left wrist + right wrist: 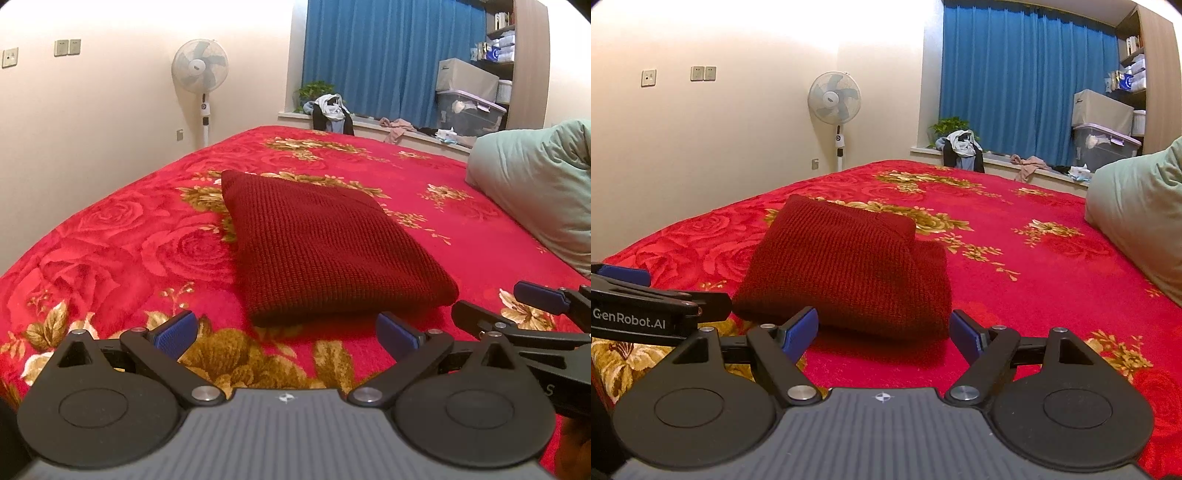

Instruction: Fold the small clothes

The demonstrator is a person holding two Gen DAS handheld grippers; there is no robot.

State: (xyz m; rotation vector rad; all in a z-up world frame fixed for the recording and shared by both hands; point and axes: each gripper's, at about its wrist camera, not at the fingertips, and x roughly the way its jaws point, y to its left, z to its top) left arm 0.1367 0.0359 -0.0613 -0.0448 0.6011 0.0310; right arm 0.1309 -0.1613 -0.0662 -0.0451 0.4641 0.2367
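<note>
A dark red knitted garment [325, 243] lies folded into a thick rectangle on the red flowered bedspread [110, 236]. My left gripper [286, 330] hovers just short of its near edge, open, with nothing between the blue pads. In the right wrist view the same folded garment [846, 269] sits straight ahead, and my right gripper [884, 334] stands open just before its near edge without touching it. The right gripper [532, 299] also shows at the right of the left wrist view, and the left gripper's arm [642, 306] at the left of the right wrist view.
A pale green pillow [535, 188] lies on the bed at the right. Beyond the bed stand a white fan [201, 77], a windowsill with loose clothes [332, 114] and a plant, blue curtains, storage boxes [469, 103] and shelves.
</note>
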